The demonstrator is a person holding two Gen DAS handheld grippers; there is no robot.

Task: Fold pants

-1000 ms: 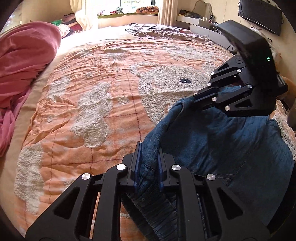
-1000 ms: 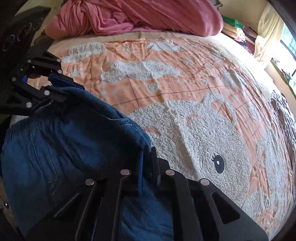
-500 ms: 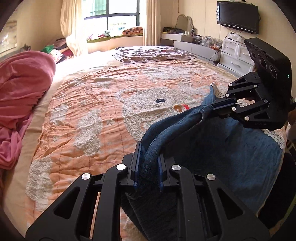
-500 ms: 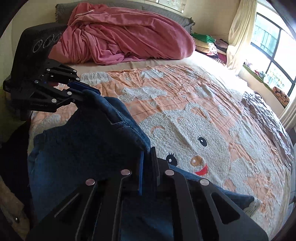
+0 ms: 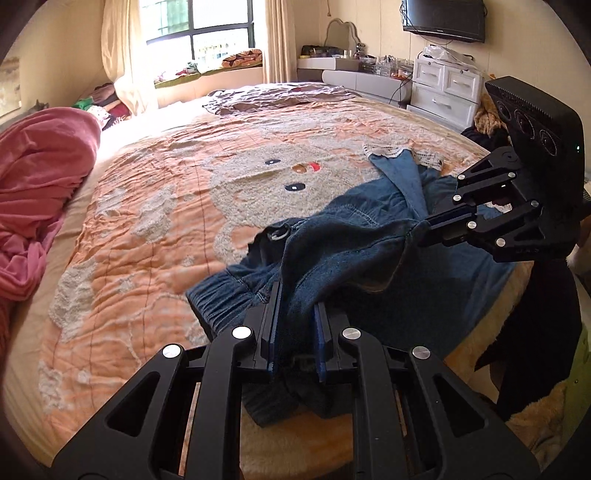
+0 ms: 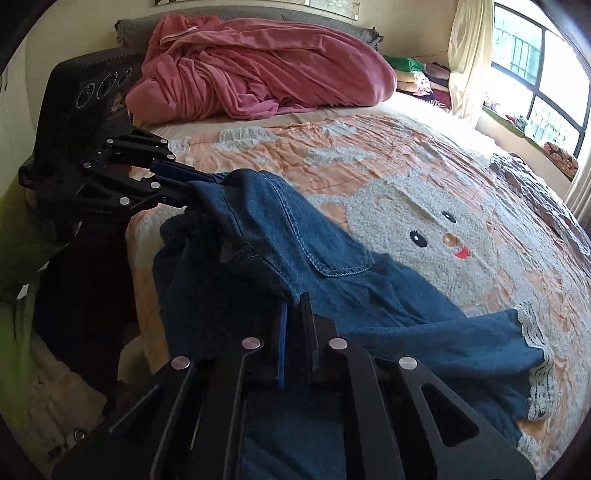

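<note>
I see the bed (image 5: pixel 155 229) filling both views, covered by an orange quilt (image 6: pixel 424 155) with a bear's face. A pink blanket (image 6: pixel 258 70) is heaped at the head end, well apart from the work. A brown cloth (image 5: pixel 280 94) lies at the far end near the window (image 5: pixel 207 29). White drawers (image 5: pixel 443 96) and a wall TV (image 5: pixel 443 14) stand beyond the bed's right side.

The pants (image 5: pixel 351 251), blue denim with lace-trimmed hems (image 6: pixel 535 354), lie near the bed's edge; the legs trail flat over the bear's face, while the waist end is lifted off the quilt.

My left tongs (image 5: pixel 295 332) are closed on a thick fold of denim beside the elastic waistband (image 5: pixel 221 306). My right tongs (image 6: pixel 293 339) are pinched tight on the pants' other edge. The raised denim blocks my sight of the quilt under it.
</note>
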